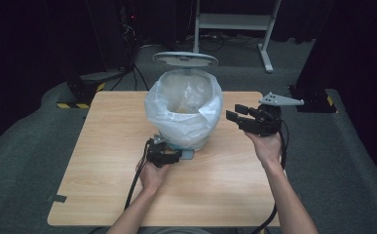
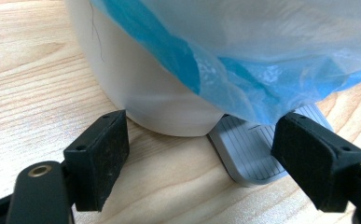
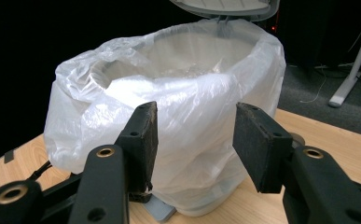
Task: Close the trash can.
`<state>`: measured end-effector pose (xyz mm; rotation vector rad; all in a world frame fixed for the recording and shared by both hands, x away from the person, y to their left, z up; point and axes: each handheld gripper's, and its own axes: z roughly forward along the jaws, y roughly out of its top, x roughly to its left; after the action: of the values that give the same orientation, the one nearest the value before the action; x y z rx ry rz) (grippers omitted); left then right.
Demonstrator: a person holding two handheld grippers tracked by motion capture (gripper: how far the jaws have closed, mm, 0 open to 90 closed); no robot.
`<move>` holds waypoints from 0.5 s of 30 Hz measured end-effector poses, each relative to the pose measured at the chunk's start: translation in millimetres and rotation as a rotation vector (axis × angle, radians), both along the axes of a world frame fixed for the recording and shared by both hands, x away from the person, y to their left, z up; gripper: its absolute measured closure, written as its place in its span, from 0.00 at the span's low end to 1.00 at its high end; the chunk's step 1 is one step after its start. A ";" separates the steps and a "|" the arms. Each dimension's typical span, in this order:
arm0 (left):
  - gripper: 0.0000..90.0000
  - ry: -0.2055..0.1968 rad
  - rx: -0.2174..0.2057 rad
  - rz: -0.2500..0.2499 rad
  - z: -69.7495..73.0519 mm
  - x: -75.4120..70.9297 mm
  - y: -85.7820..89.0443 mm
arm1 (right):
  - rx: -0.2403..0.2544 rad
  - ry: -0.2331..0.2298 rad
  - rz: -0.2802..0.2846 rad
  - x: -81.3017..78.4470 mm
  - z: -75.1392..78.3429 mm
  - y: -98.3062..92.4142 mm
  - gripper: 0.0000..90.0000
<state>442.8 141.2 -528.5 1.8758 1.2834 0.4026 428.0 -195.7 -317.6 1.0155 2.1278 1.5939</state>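
A white pedal bin stands mid-table, lined with a thin plastic bag folded over its rim; its lid is up. My left gripper is low at the bin's front base, open, its pads either side of the bin's foot and the grey pedal. The bag looks blue there, hanging over the white wall. To the right of the bin, my right gripper is held up and open. Its pads frame the bagged bin, apart from it.
The bin rests on a wooden table. A scrap of dark tape sits at the table's front left corner. Cables trail from both grippers toward the front edge. Dark floor, a white desk frame and black equipment lie beyond the table.
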 end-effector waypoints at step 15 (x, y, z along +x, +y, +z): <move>0.22 -0.001 0.002 0.001 0.1 -0.1 -0.1 | 0.010 0.014 -0.007 -5.1 -11.8 -7.1 0.55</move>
<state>442.7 141.1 -528.4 1.8766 1.2837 0.4046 422.8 -202.8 -329.5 1.0396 2.1251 1.6000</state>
